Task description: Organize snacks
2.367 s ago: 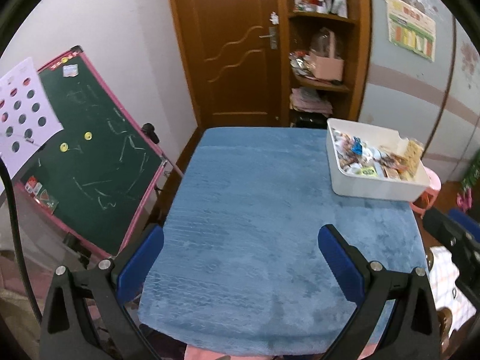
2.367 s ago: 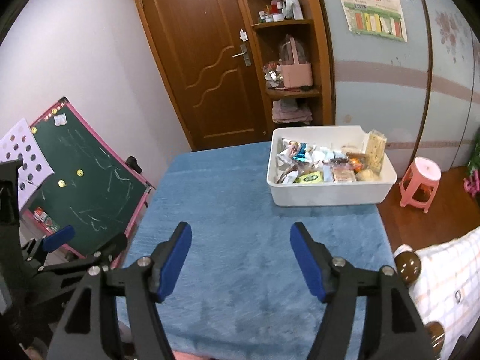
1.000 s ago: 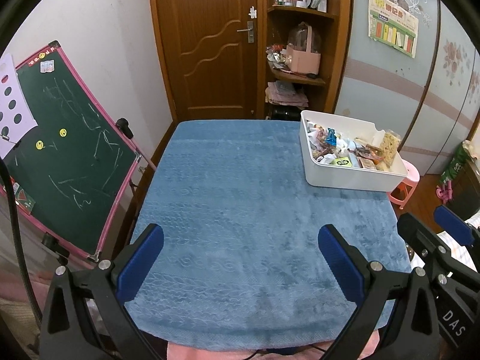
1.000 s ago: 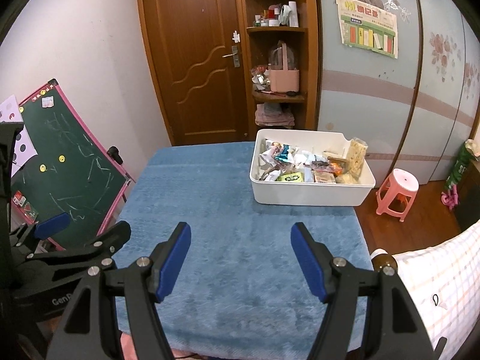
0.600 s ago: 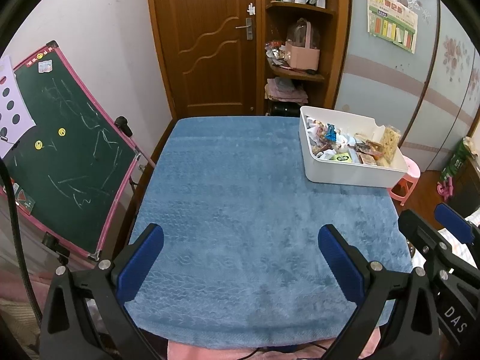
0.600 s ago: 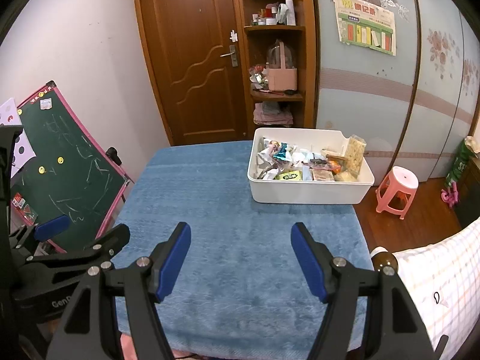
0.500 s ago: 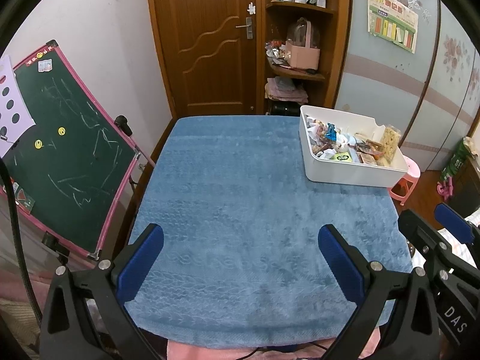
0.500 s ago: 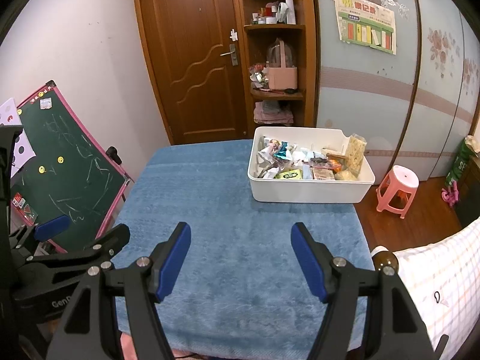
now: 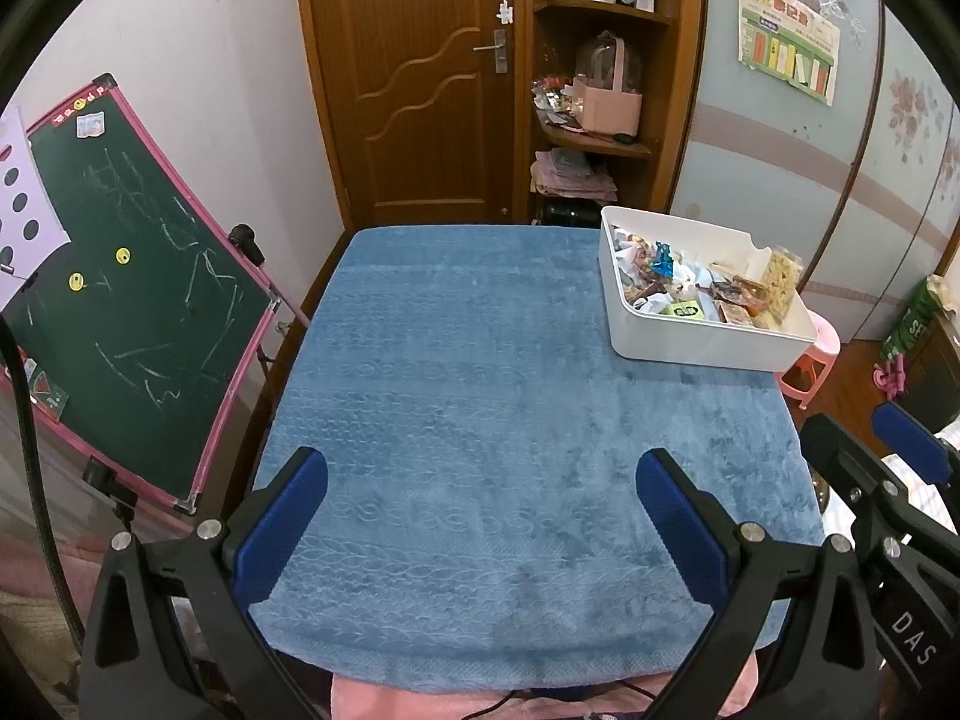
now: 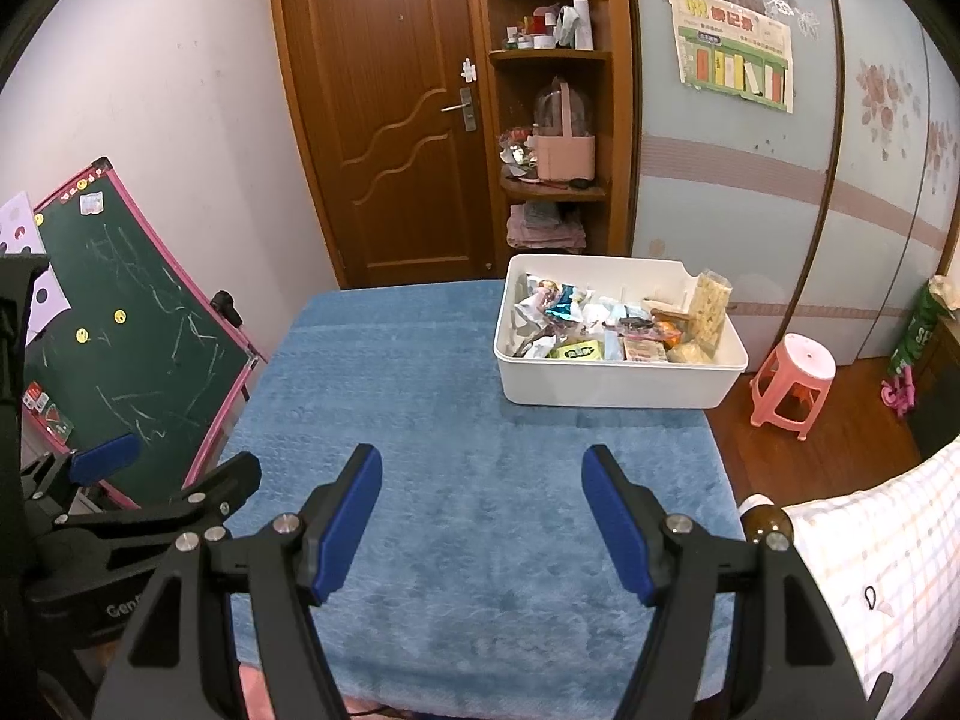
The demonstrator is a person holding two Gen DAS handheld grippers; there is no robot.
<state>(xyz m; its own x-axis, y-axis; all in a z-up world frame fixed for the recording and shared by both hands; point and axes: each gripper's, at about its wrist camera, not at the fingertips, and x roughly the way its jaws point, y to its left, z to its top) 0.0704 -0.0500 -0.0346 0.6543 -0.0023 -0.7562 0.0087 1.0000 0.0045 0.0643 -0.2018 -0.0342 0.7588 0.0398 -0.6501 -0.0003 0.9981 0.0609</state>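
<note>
Nearest us, our right tool [image 10: 480, 516] gapes wide and empty at the bottom of its frame, over the blue-covered desk [image 10: 456, 420]. Our left tool [image 9: 480, 510] is equally wide, holding nothing. Farther off, upper right of centre, sits the white bin [image 10: 618, 384] of snacks [image 10: 600, 324], long axis crosswise, nearer our right tool.

A bin [image 10: 618, 387] full of snack packets [image 10: 600, 324] sits on the table [image 10: 456, 420] at its far right corner. A chalkboard [image 10: 132, 336] leans off the left edge. A stool [image 10: 792, 381] stands beyond the right edge, and a door [image 10: 384, 120] and shelves [image 10: 552, 120] stand behind the far edge.
</note>
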